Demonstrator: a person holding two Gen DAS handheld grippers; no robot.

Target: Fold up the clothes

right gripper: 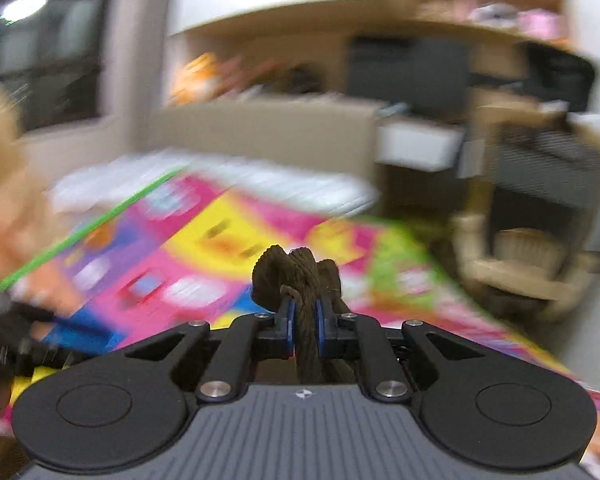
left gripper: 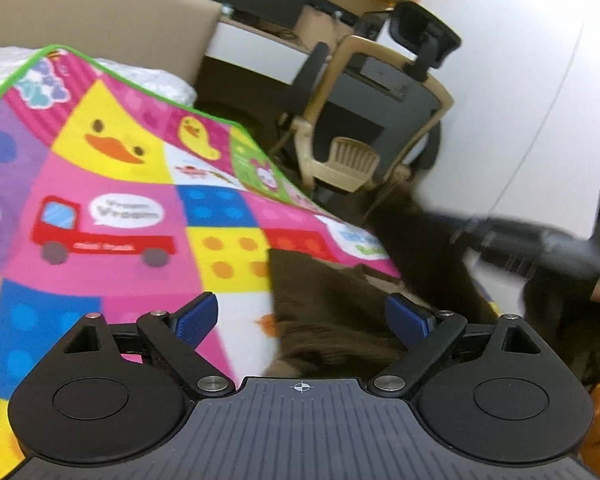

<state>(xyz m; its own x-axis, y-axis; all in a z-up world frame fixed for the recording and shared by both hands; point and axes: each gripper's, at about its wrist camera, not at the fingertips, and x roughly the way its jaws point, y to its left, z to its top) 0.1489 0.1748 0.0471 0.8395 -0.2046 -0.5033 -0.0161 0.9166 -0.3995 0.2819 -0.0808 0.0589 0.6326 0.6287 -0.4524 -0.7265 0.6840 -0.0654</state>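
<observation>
A dark brown garment [left gripper: 332, 312] lies on the colourful play mat [left gripper: 112, 184] and hangs up toward the right. My left gripper [left gripper: 302, 318] is open, its blue pads [left gripper: 198, 316] apart just above the garment's near edge, holding nothing. My right gripper [right gripper: 305, 318] is shut on a bunched fold of the brown garment [right gripper: 300, 276], which sticks up between the blue pads. The right gripper shows blurred at the right of the left wrist view [left gripper: 540, 244], lifting the cloth. The left gripper shows blurred at the left edge of the right wrist view [right gripper: 16, 332].
The mat covers a bed with a beige headboard [left gripper: 100, 12] and white bedding [left gripper: 152, 76]. An office chair [left gripper: 380, 120] and a desk [left gripper: 300, 12] stand beyond the mat's far edge. A white wall [left gripper: 540, 80] is on the right.
</observation>
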